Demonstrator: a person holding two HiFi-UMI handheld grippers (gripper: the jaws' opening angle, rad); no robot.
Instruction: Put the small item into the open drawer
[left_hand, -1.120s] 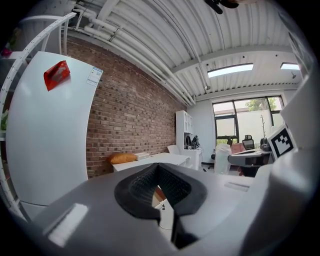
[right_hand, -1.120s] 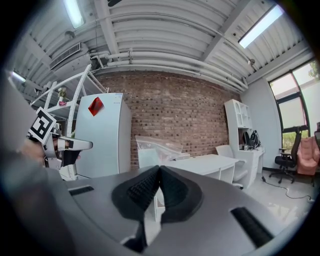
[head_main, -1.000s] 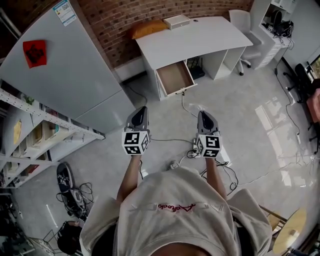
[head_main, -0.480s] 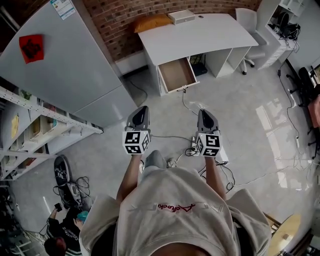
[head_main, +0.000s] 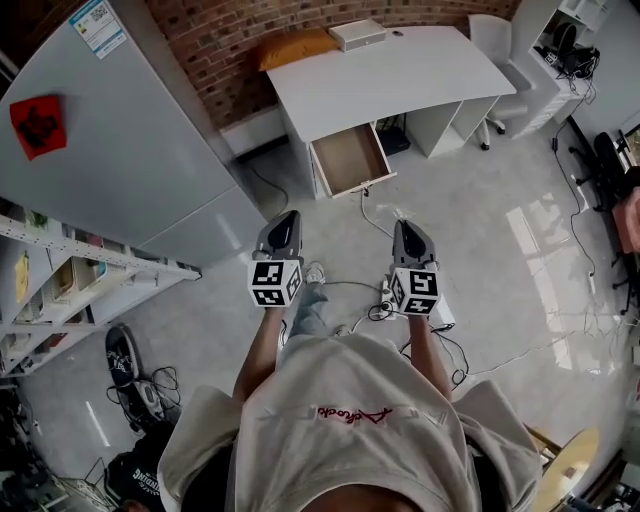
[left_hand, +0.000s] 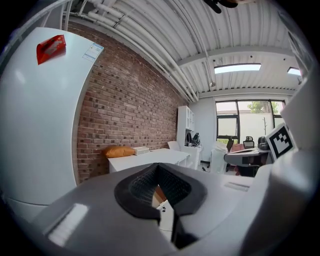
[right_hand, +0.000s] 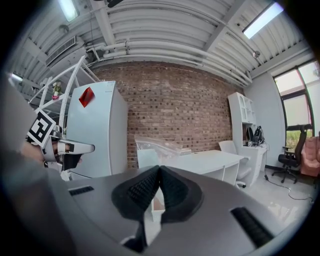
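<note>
The open drawer (head_main: 350, 158) juts out of the white desk (head_main: 400, 75) by the brick wall, its brown inside bare. Both grippers are held out side by side at waist height, well short of it and pointing toward it. My right gripper (head_main: 408, 225) is shut, and in the right gripper view a clear plastic packet (right_hand: 161, 145) stands up from the tips of its jaws (right_hand: 159, 169). My left gripper (head_main: 287, 215) is shut too, its ribbed pads meeting at the tip (left_hand: 157, 167) with nothing between them.
A big white fridge (head_main: 120, 140) stands left, with a metal shelf rack (head_main: 70, 270) beside it. Cables and a power strip (head_main: 375, 300) lie on the floor ahead. An orange cushion (head_main: 295, 48) and white box (head_main: 357, 35) sit on the desk. A chair (head_main: 490, 45) stands right.
The person has stepped forward: a leg and shoe now show between the arms, and the fridge and shelves have slid across the view. Both grippers stay shut and level.
</note>
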